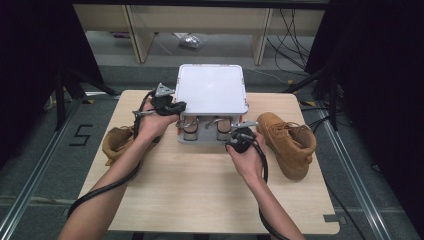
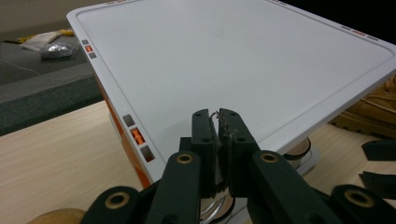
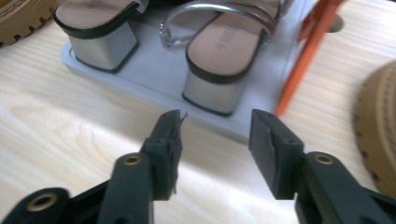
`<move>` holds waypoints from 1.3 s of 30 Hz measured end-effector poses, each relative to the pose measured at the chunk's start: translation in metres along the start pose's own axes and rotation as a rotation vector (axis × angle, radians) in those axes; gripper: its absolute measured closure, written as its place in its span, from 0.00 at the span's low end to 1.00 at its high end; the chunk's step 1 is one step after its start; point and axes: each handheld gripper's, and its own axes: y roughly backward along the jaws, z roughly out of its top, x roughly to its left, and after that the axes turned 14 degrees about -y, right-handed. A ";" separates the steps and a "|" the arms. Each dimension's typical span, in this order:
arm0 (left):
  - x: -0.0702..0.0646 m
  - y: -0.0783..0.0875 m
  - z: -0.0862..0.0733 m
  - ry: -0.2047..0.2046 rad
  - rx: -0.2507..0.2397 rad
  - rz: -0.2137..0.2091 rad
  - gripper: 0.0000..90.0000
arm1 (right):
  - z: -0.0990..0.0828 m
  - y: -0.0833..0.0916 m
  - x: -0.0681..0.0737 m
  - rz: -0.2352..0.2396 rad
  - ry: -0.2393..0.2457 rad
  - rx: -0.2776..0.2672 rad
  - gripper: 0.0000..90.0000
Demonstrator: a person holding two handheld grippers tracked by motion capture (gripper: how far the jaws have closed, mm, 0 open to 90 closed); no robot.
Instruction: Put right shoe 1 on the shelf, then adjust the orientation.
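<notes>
A white square lid (image 1: pixel 210 90) lies on a low grey shoe box, and two block-heeled sandals (image 1: pixel 190 127) (image 1: pixel 222 125) stand under it. My left gripper (image 1: pixel 177 106) is at the lid's front left corner. In the left gripper view its jaws (image 2: pixel 217 114) stand only a slit apart over the lid's edge (image 2: pixel 233 56), with nothing between them. My right gripper (image 1: pixel 240 131) hovers just in front of the box, open and empty (image 3: pixel 215 123). It faces the heel of the nearer sandal (image 3: pixel 224 56) on the grey base (image 3: pixel 154 79).
A tan boot (image 1: pixel 290 142) lies right of the box and another tan boot (image 1: pixel 117 142) at the table's left edge, behind my left forearm. An orange strut (image 3: pixel 303 60) rises at the box's right corner. Bare tabletop (image 1: pixel 200 190) stretches toward the person.
</notes>
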 end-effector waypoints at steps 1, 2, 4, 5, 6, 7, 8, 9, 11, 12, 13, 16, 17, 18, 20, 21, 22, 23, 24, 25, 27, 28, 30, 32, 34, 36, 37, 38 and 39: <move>0.001 0.005 0.001 -0.011 0.006 0.005 0.92 | -0.002 0.004 -0.002 0.002 -0.010 0.007 0.58; 0.002 0.010 0.001 -0.003 -0.007 0.006 0.91 | -0.004 0.006 -0.006 0.020 -0.024 0.001 0.57; 0.005 0.019 0.001 0.004 -0.016 0.014 0.89 | -0.009 0.012 -0.011 0.021 -0.024 -0.007 0.56; 0.007 0.024 0.000 0.002 -0.016 0.015 0.88 | -0.011 0.014 -0.013 0.018 -0.014 -0.007 0.55; 0.009 0.029 -0.002 0.005 -0.018 0.017 0.88 | -0.013 0.016 -0.015 0.018 -0.016 -0.010 0.55; 0.011 0.035 -0.005 0.005 -0.019 0.018 0.87 | -0.016 0.017 -0.015 0.030 -0.045 -0.010 0.55; 0.012 0.040 -0.008 0.014 -0.017 0.017 0.87 | -0.018 0.019 -0.017 0.035 -0.043 -0.007 0.55; 0.014 0.045 -0.012 0.023 -0.017 0.017 0.87 | -0.021 0.021 -0.019 0.040 -0.037 -0.010 0.55; 0.017 0.053 -0.020 0.026 -0.006 0.016 0.88 | -0.026 0.024 -0.021 0.034 -0.031 -0.011 0.54; 0.018 0.057 -0.025 0.033 -0.001 0.018 0.88 | -0.028 0.025 -0.021 0.035 -0.037 -0.014 0.54; 0.019 0.058 -0.028 0.036 0.004 0.020 0.87 | -0.031 0.026 -0.022 0.038 -0.044 -0.013 0.54; 0.023 0.063 -0.037 0.050 0.016 0.023 0.87 | -0.038 0.029 -0.021 0.040 -0.053 -0.001 0.54; 0.024 0.063 -0.038 0.053 0.018 0.024 0.87 | -0.040 0.030 -0.022 0.040 -0.046 -0.004 0.54; 0.025 0.065 -0.040 0.053 0.021 0.025 0.87 | -0.042 0.031 -0.022 0.042 -0.036 -0.002 0.54; 0.026 0.068 -0.044 0.051 0.033 0.026 0.87 | -0.045 0.034 -0.022 0.044 -0.056 -0.005 0.54; 0.027 0.070 -0.045 0.049 0.036 0.026 0.87 | -0.047 0.035 -0.023 0.048 -0.059 -0.008 0.54; 0.028 0.073 -0.046 0.045 0.041 0.023 0.87 | -0.048 0.035 -0.024 0.058 -0.051 -0.015 0.54; 0.027 0.074 -0.047 0.060 0.031 0.024 0.87 | -0.049 0.038 -0.024 0.042 -0.049 -0.013 0.54; 0.028 0.077 -0.048 0.050 0.038 0.023 0.87 | -0.050 0.039 -0.025 0.047 -0.048 -0.011 0.54; 0.029 0.080 -0.049 0.047 0.040 0.027 0.87 | -0.052 0.040 -0.026 0.048 -0.045 -0.019 0.53; 0.030 0.084 -0.052 0.063 0.029 0.031 0.87 | -0.054 0.042 -0.029 0.048 -0.058 -0.019 0.53; 0.031 0.088 -0.054 0.067 0.028 0.035 0.86 | -0.056 0.043 -0.031 0.045 -0.063 -0.016 0.53; 0.032 0.092 -0.057 0.071 0.030 0.043 0.86 | -0.059 0.044 -0.035 0.051 -0.075 -0.015 0.53; 0.033 0.097 -0.060 0.078 0.031 0.048 0.86 | -0.063 0.044 -0.039 0.052 -0.081 -0.017 0.53; 0.034 0.103 -0.063 0.080 0.032 0.055 0.86 | -0.068 0.047 -0.042 0.047 -0.092 -0.010 0.52; 0.034 0.106 -0.065 0.085 0.033 0.059 0.86 | -0.072 0.047 -0.045 0.048 -0.100 -0.016 0.53; 0.035 0.111 -0.069 0.087 0.043 0.067 0.86 | -0.075 0.048 -0.046 0.041 -0.108 -0.013 0.52; 0.036 0.114 -0.072 0.089 0.046 0.070 0.85 | -0.077 0.049 -0.047 0.038 -0.119 -0.009 0.52; 0.038 0.118 -0.074 0.086 0.053 0.073 0.85 | -0.080 0.049 -0.048 0.041 -0.116 -0.010 0.52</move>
